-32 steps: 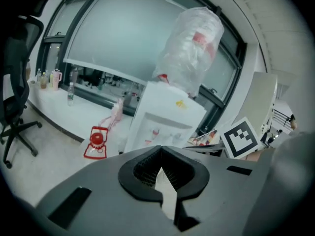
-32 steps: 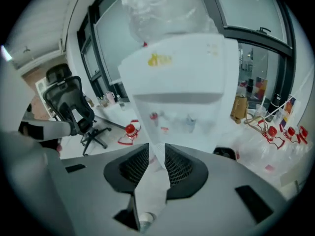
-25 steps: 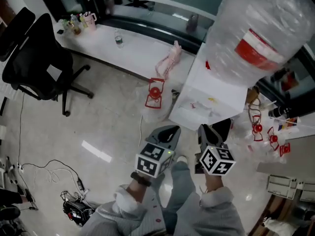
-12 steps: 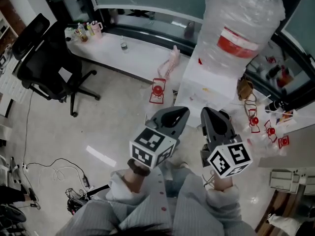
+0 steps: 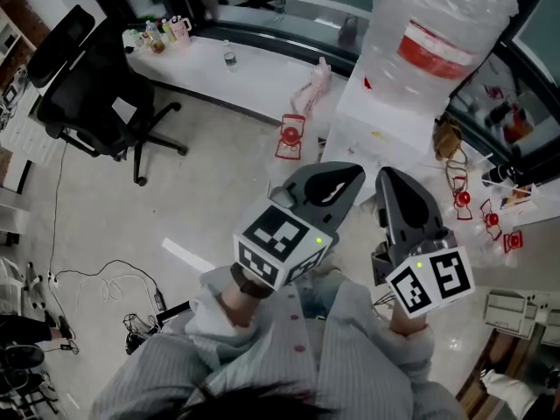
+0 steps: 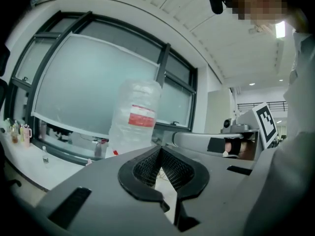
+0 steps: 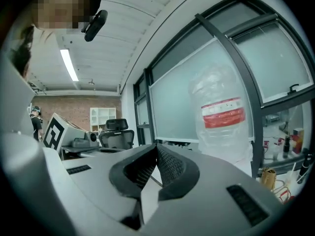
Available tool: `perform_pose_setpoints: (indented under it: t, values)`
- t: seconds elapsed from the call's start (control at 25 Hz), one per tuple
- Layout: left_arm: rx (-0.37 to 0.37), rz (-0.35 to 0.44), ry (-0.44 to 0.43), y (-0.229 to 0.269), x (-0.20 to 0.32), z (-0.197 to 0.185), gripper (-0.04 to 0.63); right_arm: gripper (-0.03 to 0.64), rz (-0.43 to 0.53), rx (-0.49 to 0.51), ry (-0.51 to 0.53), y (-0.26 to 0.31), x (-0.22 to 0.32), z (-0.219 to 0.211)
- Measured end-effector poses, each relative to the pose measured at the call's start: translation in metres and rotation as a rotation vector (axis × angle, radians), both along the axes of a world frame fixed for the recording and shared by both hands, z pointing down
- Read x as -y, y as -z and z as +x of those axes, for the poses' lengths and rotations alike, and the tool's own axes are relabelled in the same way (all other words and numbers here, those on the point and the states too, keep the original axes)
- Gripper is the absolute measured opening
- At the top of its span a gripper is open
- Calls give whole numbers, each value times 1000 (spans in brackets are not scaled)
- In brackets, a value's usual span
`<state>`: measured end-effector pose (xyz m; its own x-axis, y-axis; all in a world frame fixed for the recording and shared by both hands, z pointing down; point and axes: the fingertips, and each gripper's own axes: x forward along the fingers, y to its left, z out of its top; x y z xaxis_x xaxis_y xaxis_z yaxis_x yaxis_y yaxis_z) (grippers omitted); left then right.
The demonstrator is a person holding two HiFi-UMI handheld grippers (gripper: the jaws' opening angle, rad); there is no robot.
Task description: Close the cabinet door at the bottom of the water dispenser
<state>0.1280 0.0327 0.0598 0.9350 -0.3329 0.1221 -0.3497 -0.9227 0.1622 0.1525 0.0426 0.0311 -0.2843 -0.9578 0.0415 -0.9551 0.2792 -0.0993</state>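
The white water dispenser (image 5: 385, 121) stands at the upper right of the head view with a big clear bottle (image 5: 437, 24) on top. Its bottom cabinet door is hidden behind my grippers. My left gripper (image 5: 353, 176) and my right gripper (image 5: 390, 180) are held high, side by side, in front of the dispenser and apart from it. Both are shut with nothing between the pads. In the left gripper view, the left gripper (image 6: 160, 149) points about level at the bottle (image 6: 135, 117). The right gripper (image 7: 156, 146) does the same in its own view, with the bottle (image 7: 224, 117) ahead of it.
A black office chair (image 5: 87, 86) stands at the left by a long white ledge (image 5: 245, 77) with small bottles on it. A red lantern-like frame (image 5: 293, 136) and a pink bag (image 5: 319, 81) sit left of the dispenser. Cables (image 5: 96, 287) lie on the floor; more red frames (image 5: 464, 195) sit at the right.
Both grippers have risen from low by the dispenser's base toward the camera and look much larger now. They stay side by side.
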Motion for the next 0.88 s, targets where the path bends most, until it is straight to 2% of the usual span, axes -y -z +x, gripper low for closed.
perform_pose_setpoints:
  t: [0.28,0.72,0.88]
  values:
    - [-9,39,33,2,8,-6,11,14,8,-1,21,4,7,-7]
    - [-6,29,37,-6,13,-5,11,14,-20,-15,30,-2,15,-10]
    - [-27,-5,37,-6,15,-6,11,14,-33,-14,34,-5,17,-11]
